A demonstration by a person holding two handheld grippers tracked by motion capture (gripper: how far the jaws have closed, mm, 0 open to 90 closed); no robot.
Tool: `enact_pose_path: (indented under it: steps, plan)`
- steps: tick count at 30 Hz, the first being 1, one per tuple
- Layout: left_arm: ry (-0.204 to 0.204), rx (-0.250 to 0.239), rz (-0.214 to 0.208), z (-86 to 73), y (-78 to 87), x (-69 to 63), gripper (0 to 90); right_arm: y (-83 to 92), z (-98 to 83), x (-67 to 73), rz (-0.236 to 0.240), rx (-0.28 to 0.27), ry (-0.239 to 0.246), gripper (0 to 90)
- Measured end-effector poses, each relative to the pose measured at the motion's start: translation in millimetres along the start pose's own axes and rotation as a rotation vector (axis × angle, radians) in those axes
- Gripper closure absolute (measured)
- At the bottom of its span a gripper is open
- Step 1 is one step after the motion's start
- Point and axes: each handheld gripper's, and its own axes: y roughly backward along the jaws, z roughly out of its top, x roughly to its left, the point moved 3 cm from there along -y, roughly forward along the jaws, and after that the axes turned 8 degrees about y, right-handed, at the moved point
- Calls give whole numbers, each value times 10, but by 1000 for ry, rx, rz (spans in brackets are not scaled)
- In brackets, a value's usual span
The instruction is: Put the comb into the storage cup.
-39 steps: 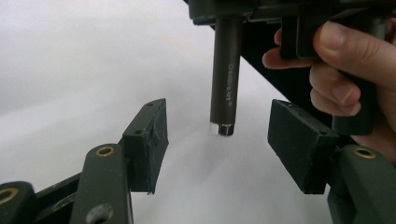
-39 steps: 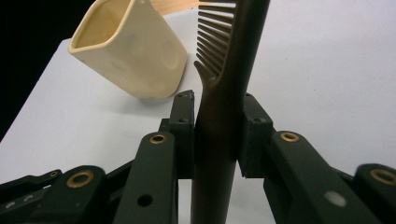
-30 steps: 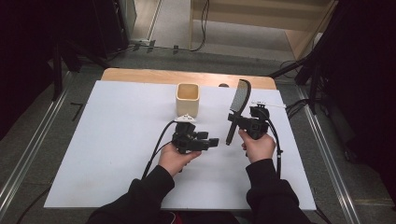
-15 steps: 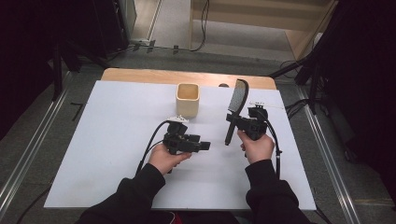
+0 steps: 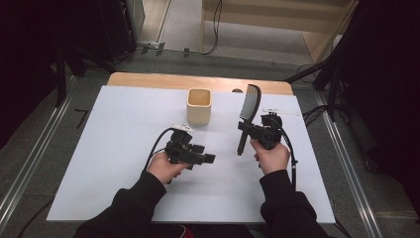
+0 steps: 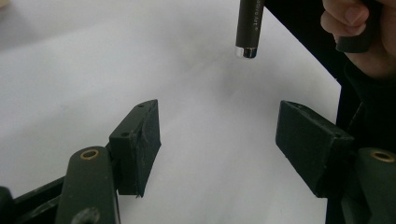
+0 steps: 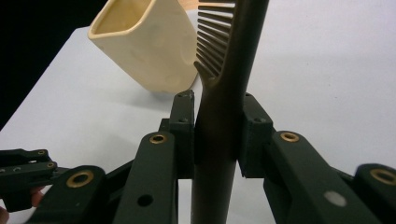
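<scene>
1. The right tongs (image 7: 215, 135) are closed on the handle of a black comb (image 7: 224, 93) — in the right gripper view both pads press the handle from its two sides.
2. In the high view the right tongs (image 5: 247, 130) hold the comb (image 5: 249, 105) above the surface, with the toothed end up and away from the person and the handle end pointing down toward the sheet.
3. The left tongs (image 6: 219, 135) stand wide open, with nothing between the two pads; under them is only the white sheet.
4. In the left gripper view the silver-tipped end of the comb handle (image 6: 247, 32) hangs above the sheet, beyond the open jaws, and the right hand (image 6: 359, 32) is at the upper right.
5. In the high view the left tongs (image 5: 205, 158) point to the right, toward the comb, but they are apart from it.
6. A cream cup (image 5: 199, 106) stands upright on the white surface (image 5: 109, 129) — behind the left tongs and to the left of the comb, not touching it.
</scene>
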Motion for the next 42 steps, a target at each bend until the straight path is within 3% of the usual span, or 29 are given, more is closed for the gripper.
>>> enact_pose_path:
  steps: [11, 23, 42]
  plan:
    - [-26, 48, 39, -73, 165, 82, 315, 0, -8, 74, 20, 2, 15, 700]
    - [-55, 45, 68, -143, 373, 122, 315, 5, 1, 139, 20, -11, 38, 700]
    - [-5, 3, 127, -325, 683, 280, 315, -150, 97, 328, 61, -5, 90, 700]
